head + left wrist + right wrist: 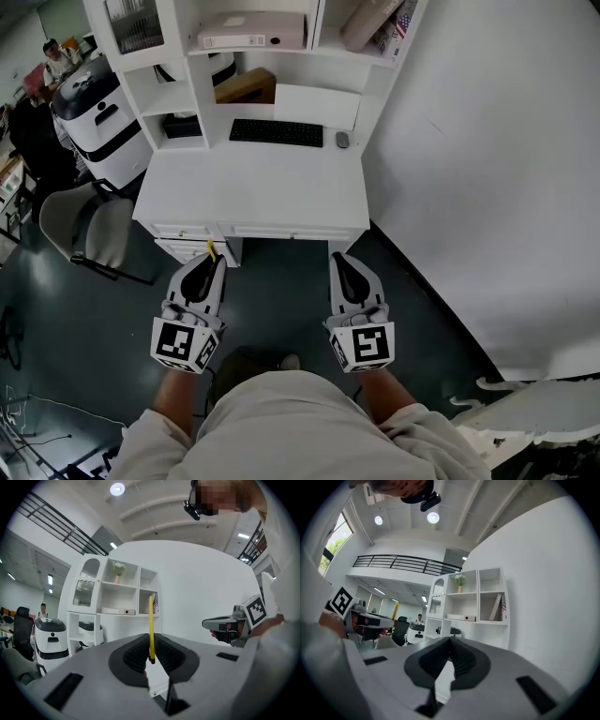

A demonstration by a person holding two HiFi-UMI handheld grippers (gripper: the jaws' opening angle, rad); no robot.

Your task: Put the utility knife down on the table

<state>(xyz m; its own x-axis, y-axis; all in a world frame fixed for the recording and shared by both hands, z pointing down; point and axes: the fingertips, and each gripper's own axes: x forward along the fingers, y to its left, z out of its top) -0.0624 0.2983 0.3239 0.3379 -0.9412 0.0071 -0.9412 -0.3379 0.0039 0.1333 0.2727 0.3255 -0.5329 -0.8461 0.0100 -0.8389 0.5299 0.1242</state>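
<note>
The utility knife (211, 250) is a thin yellow strip standing upright between the jaws of my left gripper (214, 259), which is shut on it. In the left gripper view the knife (151, 625) rises straight out of the pinched pads (140, 653). My right gripper (338, 259) is held beside it at the same height, shut with nothing between its pads (461, 656). Both grippers point level at the white desk (253, 192) and hang over the dark floor just short of its front edge. Each gripper shows in the other's view: the right one (224, 623) and the left one (370, 620).
A black keyboard (277, 132) and a mouse (342, 140) lie at the back of the desk under white shelves holding a binder (248, 34). A grey chair (89, 230) and a white machine (94, 112) stand to the left. A white wall (487, 169) runs along the right.
</note>
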